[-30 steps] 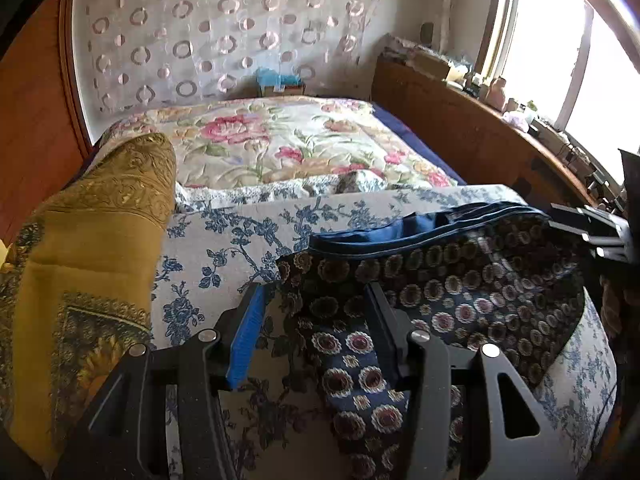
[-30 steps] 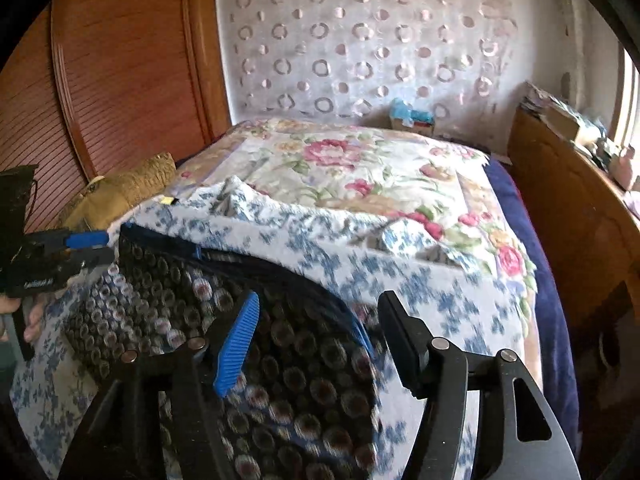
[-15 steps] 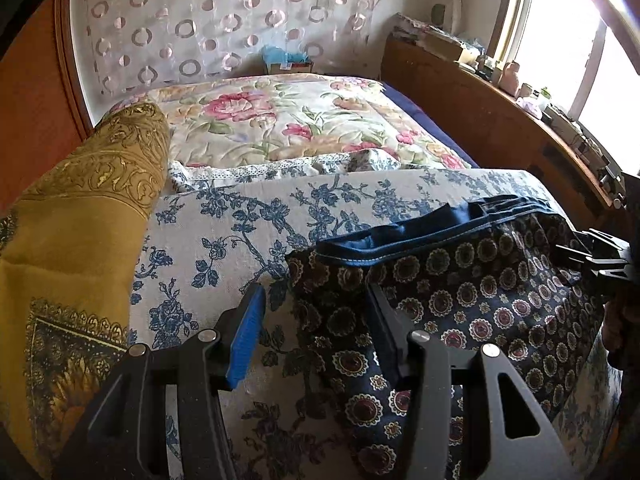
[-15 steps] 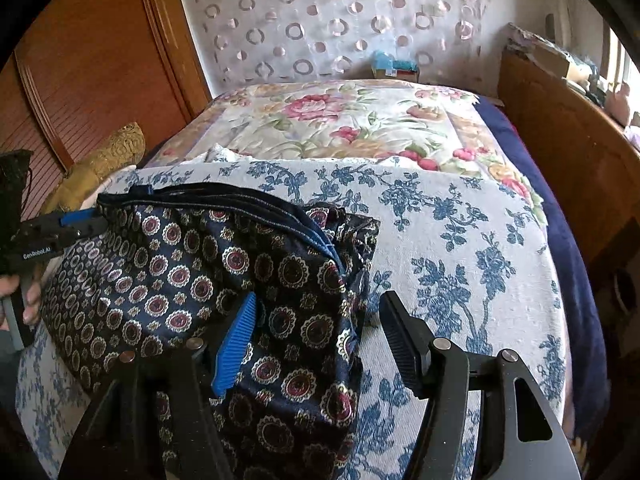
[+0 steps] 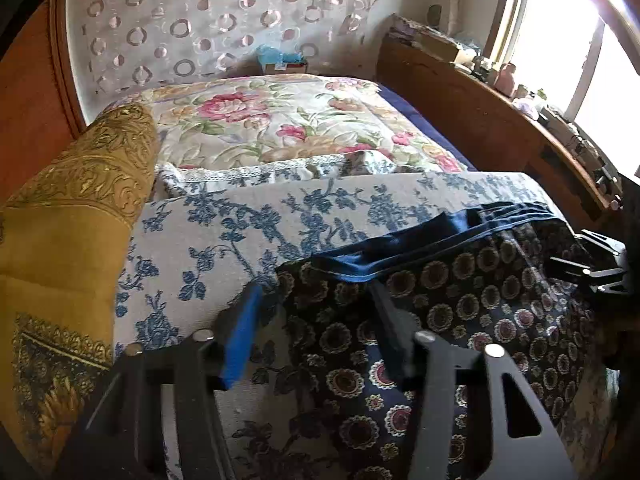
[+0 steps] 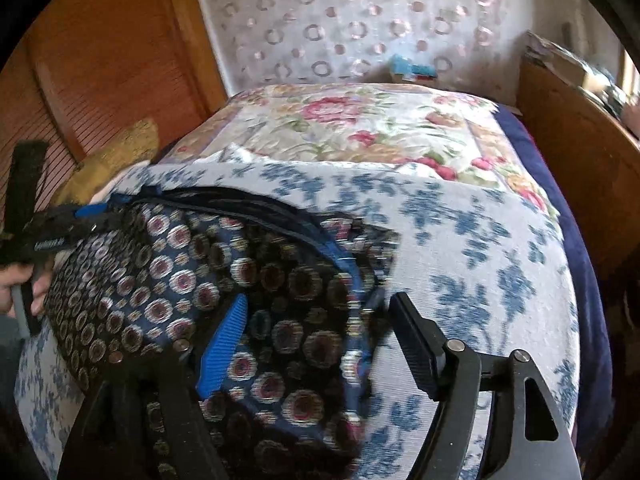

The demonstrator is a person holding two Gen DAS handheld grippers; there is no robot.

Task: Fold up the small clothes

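**Patterned garment spread on the bed between two hand-held grippers**

At the far left of the left wrist view a mustard-gold embroidered cloth [image 5: 68, 216] lay draped along the bed's edge. Beside it stretched the white cover with blue flowers [image 5: 224, 236], and on that cover lay the task's thing, a dark navy garment with round medallion print [image 5: 460, 320], its plain blue waistband [image 5: 420, 240] turned toward the head of the bed. The left hand-held gripper [image 5: 316, 320] stood over the garment's left edge: its blue-padded finger was above the bare cover, its dark finger above the printed cloth, so the edge sat between the jaws. They were closing, yet the pads did not look pressed on the fabric. Further right, the other tool's black tips showed at the garment's far side.

In the right wrist view, blurred, a person's hand [image 6: 16, 288] gripped the left tool's handle at the left margin. The garment bulged in the middle, and the right hand-held gripper [image 6: 316, 344] straddled its right edge with jaws spread, blue pad over the print, black pad over the cover; no pinch was visible. Beyond lay a rose-patterned quilt [image 6: 360, 128], with a small box holding something light blue [image 6: 412, 70] by the circle-patterned curtain [image 6: 360, 20]. A wooden ledge [image 6: 580, 140] ran along the right.
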